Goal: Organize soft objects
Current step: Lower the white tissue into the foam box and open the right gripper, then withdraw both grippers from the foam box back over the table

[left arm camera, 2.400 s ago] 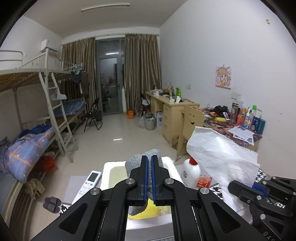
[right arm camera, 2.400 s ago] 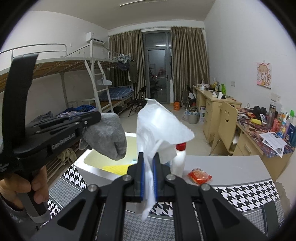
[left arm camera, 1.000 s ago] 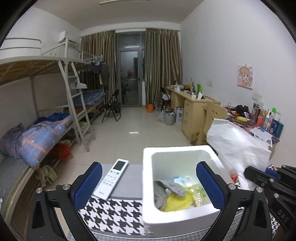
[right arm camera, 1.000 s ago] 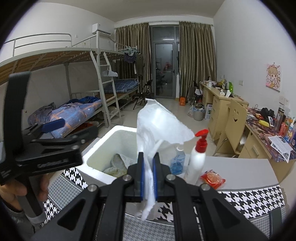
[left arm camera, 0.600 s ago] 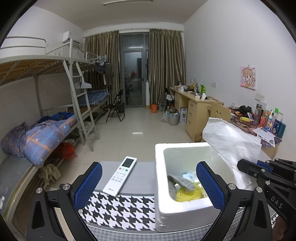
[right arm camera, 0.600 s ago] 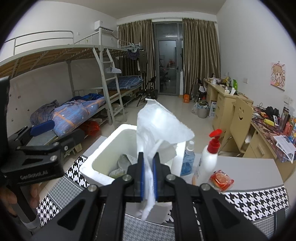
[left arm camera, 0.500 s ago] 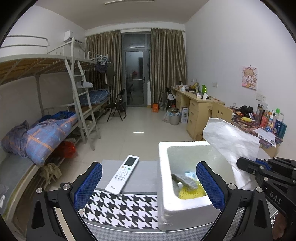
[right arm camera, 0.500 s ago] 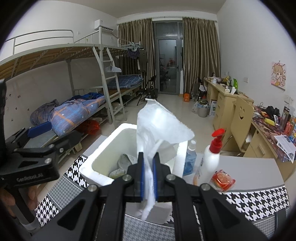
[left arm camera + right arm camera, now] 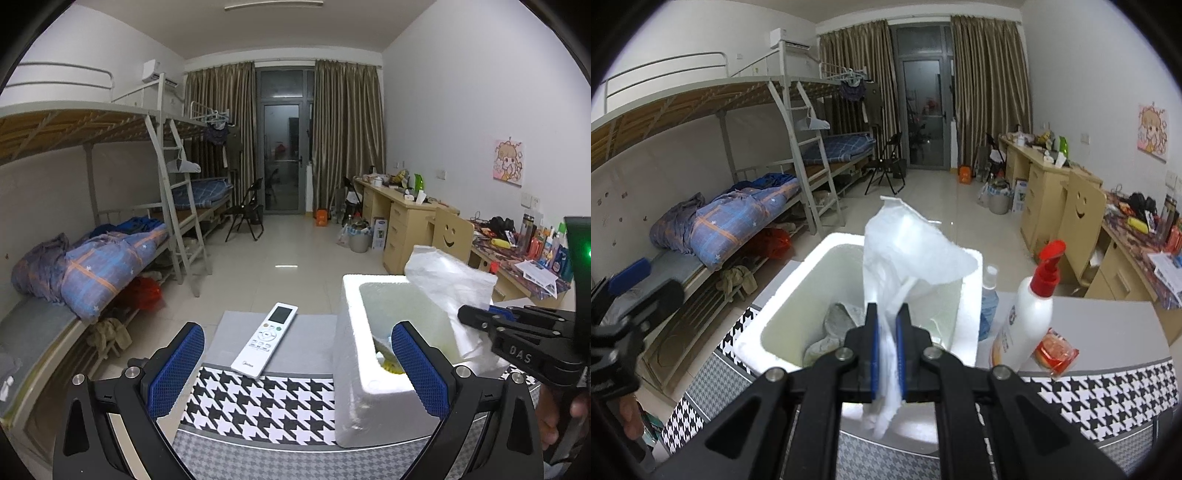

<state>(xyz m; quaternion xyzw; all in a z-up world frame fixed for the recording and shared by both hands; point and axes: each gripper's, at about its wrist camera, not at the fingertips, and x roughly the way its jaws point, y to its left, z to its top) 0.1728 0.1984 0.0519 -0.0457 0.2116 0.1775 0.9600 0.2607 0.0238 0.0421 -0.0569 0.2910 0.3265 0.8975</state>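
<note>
The right gripper (image 9: 886,360) holds a white plastic bag (image 9: 908,251) just over the white foam box (image 9: 798,280). Its jaws are opening a little, but the bag is between the pads and looks pinched. The left gripper (image 9: 291,373) is spread wide with nothing in it.

A gray sock (image 9: 842,321) already lies in the box with something yellow (image 9: 388,365). The bag likely goes in next.

The box sits on a gray table (image 9: 310,332) with a black-and-white checked mat (image 9: 266,402). A white remote (image 9: 264,345), a pump bottle (image 9: 1027,321) and a red packet (image 9: 1054,352) lie nearby. Behind are bunk beds (image 9: 110,236) and desks (image 9: 402,214).
</note>
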